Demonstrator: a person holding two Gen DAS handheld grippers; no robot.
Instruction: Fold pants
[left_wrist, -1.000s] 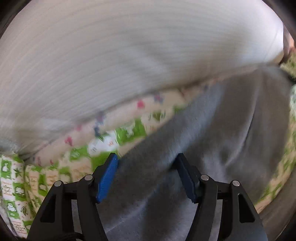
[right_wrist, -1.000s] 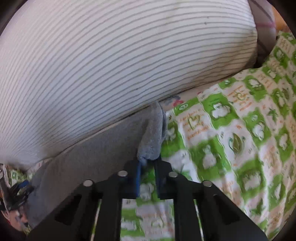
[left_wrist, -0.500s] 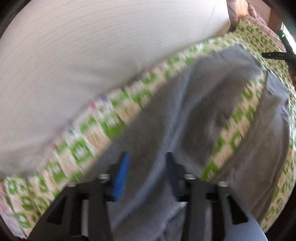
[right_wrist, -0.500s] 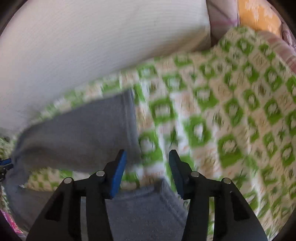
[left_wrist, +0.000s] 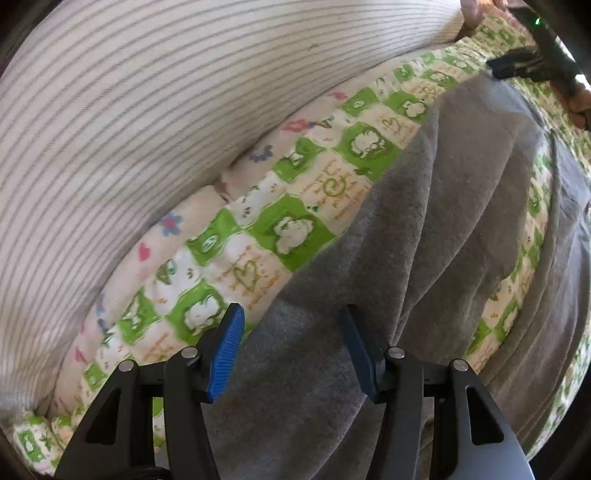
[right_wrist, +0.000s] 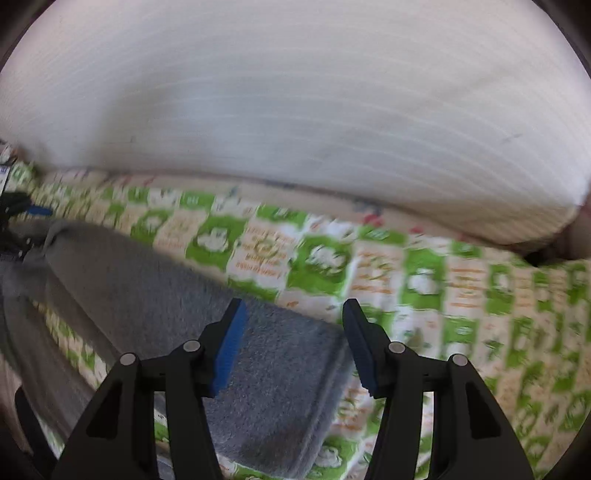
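Grey fleece pants (left_wrist: 424, 258) lie spread on a green and white patterned bedsheet (left_wrist: 295, 192). In the left wrist view my left gripper (left_wrist: 291, 350) is open and empty, low over the wrinkled waist end of the pants. In the right wrist view my right gripper (right_wrist: 291, 347) is open and empty over the cuff end of one pant leg (right_wrist: 266, 369). The other leg (right_wrist: 22, 325) runs along the left edge. The right gripper also shows in the left wrist view (left_wrist: 524, 66) at the far top right.
A large white pillow with thin grey stripes (left_wrist: 166, 110) lies along the far side of the pants; it also fills the top of the right wrist view (right_wrist: 295, 103). Bare patterned sheet (right_wrist: 480, 314) stretches to the right of the cuff.
My right gripper opened and let go of the pant cuff, which now lies flat on the sheet. Both grippers shifted over the pants; the left stays open.
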